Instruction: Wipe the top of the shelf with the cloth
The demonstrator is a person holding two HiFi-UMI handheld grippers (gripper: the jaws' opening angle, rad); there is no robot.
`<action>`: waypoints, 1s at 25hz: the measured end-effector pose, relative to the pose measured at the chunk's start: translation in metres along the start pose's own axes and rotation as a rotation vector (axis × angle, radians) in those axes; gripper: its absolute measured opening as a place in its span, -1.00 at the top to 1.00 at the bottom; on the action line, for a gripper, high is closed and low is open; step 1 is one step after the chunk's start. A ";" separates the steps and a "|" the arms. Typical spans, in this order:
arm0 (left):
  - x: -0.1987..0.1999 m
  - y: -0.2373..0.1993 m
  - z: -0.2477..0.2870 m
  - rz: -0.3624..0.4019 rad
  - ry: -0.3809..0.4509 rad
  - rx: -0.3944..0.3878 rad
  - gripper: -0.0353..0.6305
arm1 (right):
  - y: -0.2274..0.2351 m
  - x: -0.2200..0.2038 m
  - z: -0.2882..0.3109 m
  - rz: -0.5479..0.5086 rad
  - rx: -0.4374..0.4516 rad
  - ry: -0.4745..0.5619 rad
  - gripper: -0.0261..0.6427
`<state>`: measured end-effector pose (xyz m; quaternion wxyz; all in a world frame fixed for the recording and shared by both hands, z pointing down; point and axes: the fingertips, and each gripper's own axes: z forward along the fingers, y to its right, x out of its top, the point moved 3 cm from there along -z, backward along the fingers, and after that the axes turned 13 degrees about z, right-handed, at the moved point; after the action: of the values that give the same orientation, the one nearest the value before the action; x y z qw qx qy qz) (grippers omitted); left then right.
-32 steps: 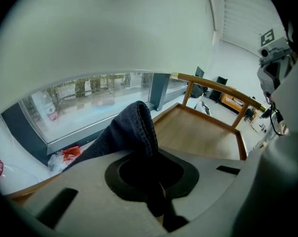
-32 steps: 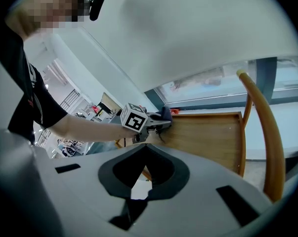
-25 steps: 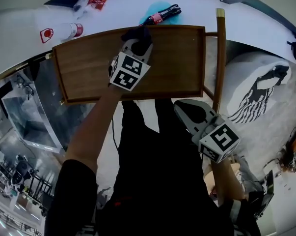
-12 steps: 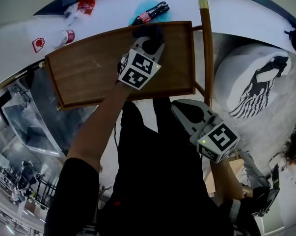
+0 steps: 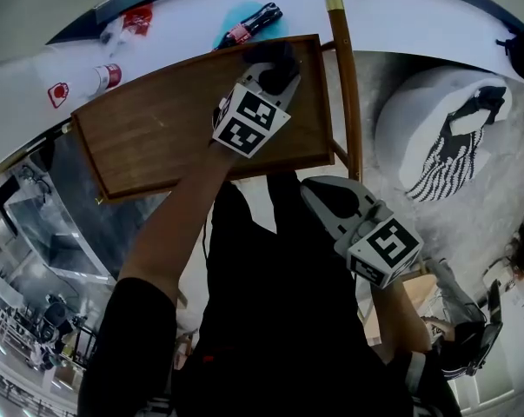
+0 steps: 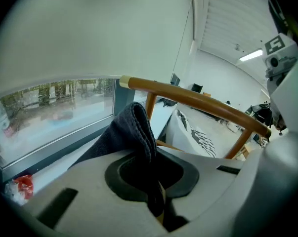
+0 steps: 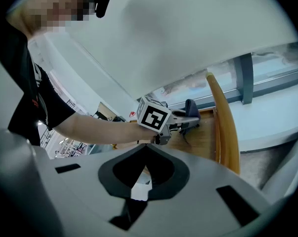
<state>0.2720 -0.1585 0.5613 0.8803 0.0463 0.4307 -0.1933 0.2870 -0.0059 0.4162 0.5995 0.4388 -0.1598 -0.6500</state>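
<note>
At shelf (image 5: 157,129) top's far right corner, left tongs (image 5: 273,69) clamped on cloth (image 6: 136,132); right tongs (image 5: 324,195) pressed together, off shelf.

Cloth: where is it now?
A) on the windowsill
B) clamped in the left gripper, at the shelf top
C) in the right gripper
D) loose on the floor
B: the left gripper has its jaws shut on the cloth, near the shelf top's far right corner.

1. White sill (image 5: 183,16) spans 12 o'clock; window (image 6: 55,107) behind it, daylight outside.
2. White cushion with black print (image 5: 435,137) at 2 o'clock, on speckled grey floor (image 5: 487,224).
3. Ceiling light strip (image 6: 251,56) lit.
</note>
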 end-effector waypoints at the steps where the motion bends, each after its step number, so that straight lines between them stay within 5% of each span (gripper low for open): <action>1: 0.003 0.001 0.000 0.002 0.005 -0.004 0.79 | 0.000 0.002 0.000 -0.003 0.003 0.009 0.91; 12: 0.000 -0.025 -0.093 -0.016 0.078 0.119 0.79 | -0.042 0.018 0.032 -0.076 0.061 -0.002 0.91; 25: -0.126 -0.066 -0.327 -0.102 -0.019 0.440 0.79 | -0.159 -0.007 0.130 -0.215 0.182 -0.152 0.91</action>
<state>-0.0652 -0.1007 0.4598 0.8420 0.2137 0.3716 -0.3275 0.0855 -0.0040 0.3756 0.4703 0.4554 -0.2154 -0.7246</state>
